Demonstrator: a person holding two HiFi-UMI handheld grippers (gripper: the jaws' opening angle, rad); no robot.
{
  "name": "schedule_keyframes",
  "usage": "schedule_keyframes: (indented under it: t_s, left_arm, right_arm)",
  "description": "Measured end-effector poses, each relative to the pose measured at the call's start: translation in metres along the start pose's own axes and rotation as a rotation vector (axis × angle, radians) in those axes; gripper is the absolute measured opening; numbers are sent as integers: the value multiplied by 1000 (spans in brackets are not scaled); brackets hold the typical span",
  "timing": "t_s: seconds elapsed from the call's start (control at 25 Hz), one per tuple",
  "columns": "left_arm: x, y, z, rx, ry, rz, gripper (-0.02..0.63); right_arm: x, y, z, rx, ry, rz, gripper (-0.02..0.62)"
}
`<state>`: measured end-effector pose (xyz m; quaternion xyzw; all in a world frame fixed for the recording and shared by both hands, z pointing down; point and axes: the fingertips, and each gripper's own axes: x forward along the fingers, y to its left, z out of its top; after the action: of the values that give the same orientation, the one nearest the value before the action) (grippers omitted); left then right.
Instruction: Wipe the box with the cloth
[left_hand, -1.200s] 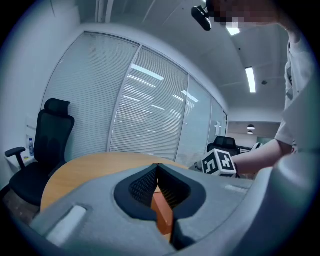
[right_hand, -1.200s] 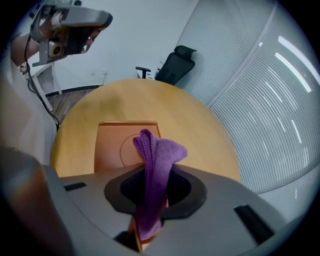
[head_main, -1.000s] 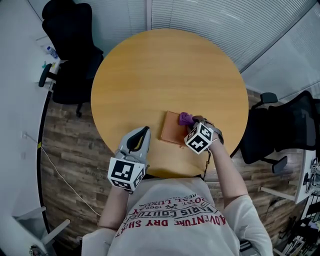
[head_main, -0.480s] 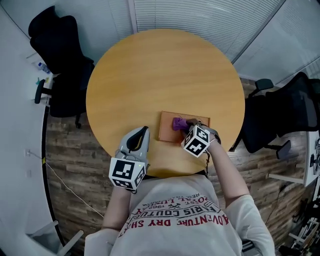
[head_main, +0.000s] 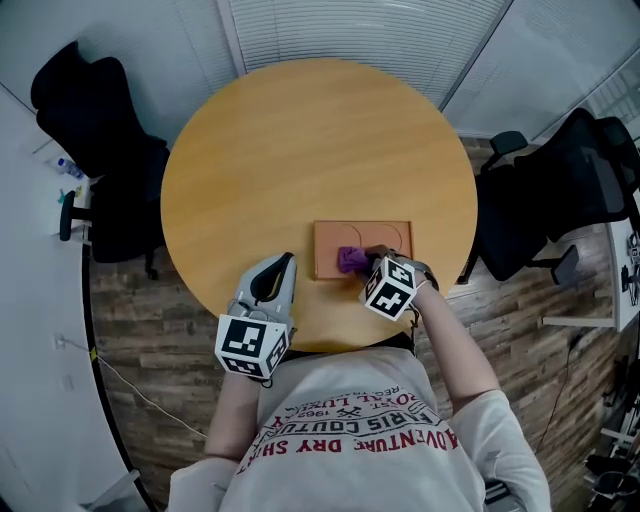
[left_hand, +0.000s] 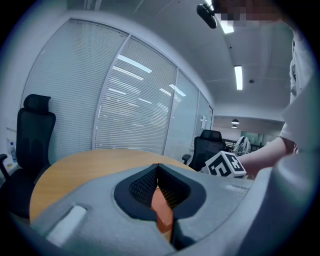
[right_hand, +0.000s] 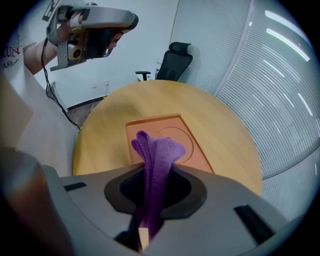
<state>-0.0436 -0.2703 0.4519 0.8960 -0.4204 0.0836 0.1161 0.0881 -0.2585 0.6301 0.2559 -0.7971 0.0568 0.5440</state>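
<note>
A flat orange box (head_main: 385, 237) with a round embossed ring lies on the near right part of the round wooden table (head_main: 310, 140). My right gripper (head_main: 364, 263) is shut on a purple cloth (head_main: 349, 259), and the cloth's bunched end rests on the box's near left part. In the right gripper view the cloth (right_hand: 157, 152) sticks up out of the jaws over the box (right_hand: 150, 129). My left gripper (head_main: 287, 261) is shut with nothing in it, held at the table's near edge left of the box. A sliver of the box (left_hand: 161, 210) shows below its jaws.
One black office chair (head_main: 95, 150) stands left of the table and another black chair (head_main: 560, 180) to its right. Window blinds run behind the table. The floor is wood plank. The person's body is close to the table's near edge.
My right gripper has dragged the purple cloth across the box, from its far right part to its near left part. The left gripper has stayed put. The head view has shifted.
</note>
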Motion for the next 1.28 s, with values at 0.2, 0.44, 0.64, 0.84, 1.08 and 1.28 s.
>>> schedule_keyframes:
  t_s: [0.2,0.44,0.64,0.84,1.08,1.28]
  left_arm:
    - [1,-3,-4,10,15,-47,9]
    - [2,-12,-10,21,39,-92,9]
    - [2,-20,-17,25,58,-115,9]
    - [2,-24,-17,29,61,-112,9]
    - [13,-38,-12,25,46,-105,9]
    - [21,-53,-6,20,33,-78,9]
  right_arm:
    - [-7,20,-4,35,-6,9,78]
    - [-12,44,-11,81,1,64,78]
    - [-1,81,-39,53,115,144,80]
    - [-10,81,-45,89,80,129,80]
    - [-54,15,-36,91,9,12,80]
    - [-73,-52,-56,66,48,-147,80]
